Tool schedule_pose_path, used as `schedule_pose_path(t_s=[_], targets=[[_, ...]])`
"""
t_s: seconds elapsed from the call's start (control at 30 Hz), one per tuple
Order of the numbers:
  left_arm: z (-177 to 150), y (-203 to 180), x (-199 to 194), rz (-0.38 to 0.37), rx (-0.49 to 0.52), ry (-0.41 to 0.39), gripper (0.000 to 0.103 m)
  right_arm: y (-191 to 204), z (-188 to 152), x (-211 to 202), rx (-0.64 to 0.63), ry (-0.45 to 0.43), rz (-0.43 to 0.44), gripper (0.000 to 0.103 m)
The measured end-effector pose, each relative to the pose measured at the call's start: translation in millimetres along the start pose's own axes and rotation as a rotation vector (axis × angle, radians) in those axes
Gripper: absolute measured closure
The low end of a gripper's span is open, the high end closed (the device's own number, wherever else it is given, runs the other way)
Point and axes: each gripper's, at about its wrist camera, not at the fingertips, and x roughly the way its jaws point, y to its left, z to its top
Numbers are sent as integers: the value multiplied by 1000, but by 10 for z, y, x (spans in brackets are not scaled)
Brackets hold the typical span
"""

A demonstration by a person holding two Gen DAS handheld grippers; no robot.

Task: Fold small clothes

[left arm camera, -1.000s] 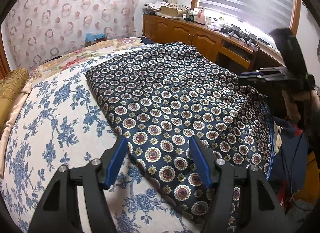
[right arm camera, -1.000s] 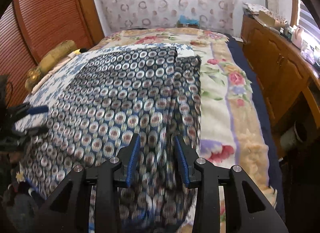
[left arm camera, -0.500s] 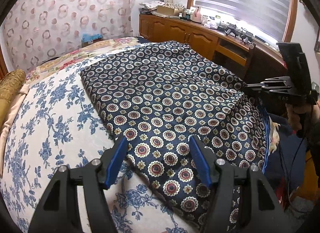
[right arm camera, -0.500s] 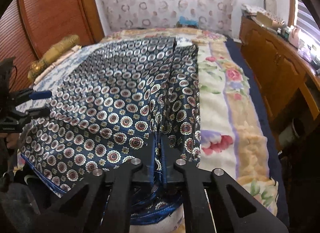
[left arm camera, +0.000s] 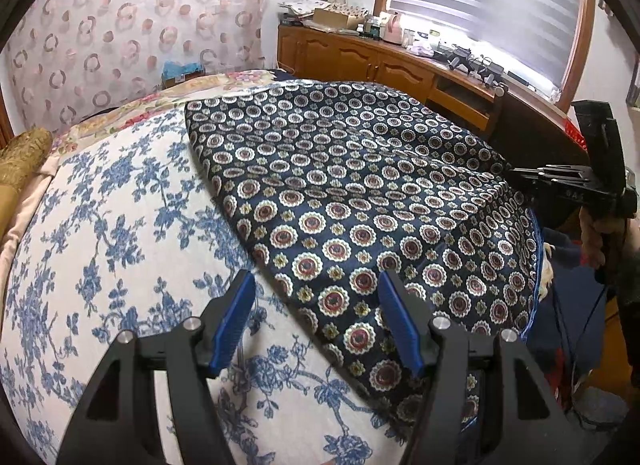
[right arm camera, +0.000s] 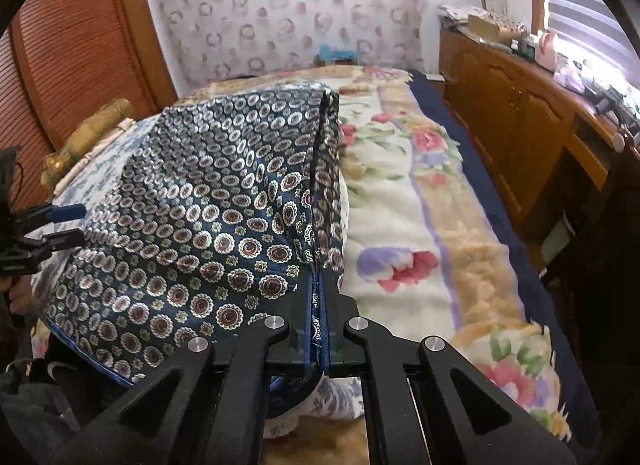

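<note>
Gripping one edge of the dark patterned cloth (right arm camera: 224,225), the right gripper (right arm camera: 318,329) has its blue pads pressed together with the fabric pinched between them, and that side of the cloth rises off the bed (right arm camera: 420,225) in a steep ridge. The left gripper (left arm camera: 316,321) hangs with its fingers (left arm camera: 234,321) wide apart and nothing between them, poised just above the near edge of the cloth, where the dark fabric meets the blue-flowered sheet (left arm camera: 100,225).

The cloth lies spread over the foot end of the bed, its near edge draping over the side, its far corner reaching toward the middle of the mattress. From the left wrist view it looks mostly flat, with only soft ripples, and no crisp crease shows anywhere, so the folding seems barely begun: one side is taken up, the other is not yet held. What looks left is for the left gripper to close on its edge, then for both to carry the fabric over onto itself, and probably fold again after that. Whether the cloth is already doubled once cannot be told from here.

A wooden cabinet (left arm camera: 360,61) runs along the wall beyond the bed.
</note>
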Motion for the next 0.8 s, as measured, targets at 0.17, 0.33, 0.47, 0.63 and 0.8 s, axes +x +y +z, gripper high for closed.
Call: schedule_pose_path(t_s=[0.17, 0.33, 0.47, 0.63, 0.8], targets=[[-121, 19, -31, -4, -17, 15, 39, 66, -57, -11, 1, -4, -23, 83], [-237, -10, -123, -38, -35, 13, 39, 159, -109, -56, -21, -13, -29, 72], [-326, -60, -181, -62, -35, 9, 45, 281, -132, -101, -57, -25, -38, 69], [-446, -152, -229, -95, -36, 14, 49, 395, -100, -146, -72, -43, -32, 68], [-553, -259, -243, -105, -26, 24, 55, 524, -63, -195, -93, -66, -4, 68]])
